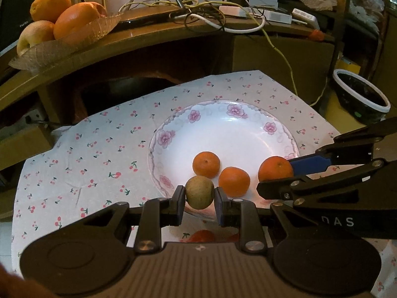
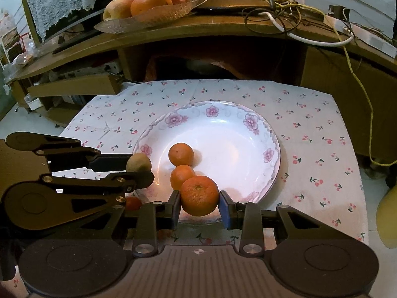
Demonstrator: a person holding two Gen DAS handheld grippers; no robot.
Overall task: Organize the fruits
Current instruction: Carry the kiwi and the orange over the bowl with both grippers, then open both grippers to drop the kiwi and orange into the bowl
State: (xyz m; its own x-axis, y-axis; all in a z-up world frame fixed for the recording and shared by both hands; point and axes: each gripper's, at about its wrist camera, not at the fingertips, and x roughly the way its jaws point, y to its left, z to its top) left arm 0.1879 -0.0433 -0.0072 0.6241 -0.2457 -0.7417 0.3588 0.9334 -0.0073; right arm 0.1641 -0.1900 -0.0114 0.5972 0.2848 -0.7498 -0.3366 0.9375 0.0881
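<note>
Nearest to us, our left claw (image 1: 200,196) is clamped on a greenish-brown fruit (image 1: 200,192), held over the near rim of the flowered plate (image 1: 223,114), while our right claw (image 2: 199,203) is clamped on a large tangerine (image 2: 199,195) just above that same near rim. Just under the near rim of the plate we make out a small red fruit (image 2: 133,203) lying on the cherry-print cloth (image 2: 310,134), which covers the surface under the plate. Inside the plate, toward its near-left part, we see two tangerines, one (image 2: 182,175) closer to us and one (image 2: 181,154) just behind it; whether they touch we cannot tell. Beyond the plate stands a wooden shelf with tangled cables (image 2: 285,17), and at its left end a glass dish (image 2: 148,17) carries oranges and apples.
</note>
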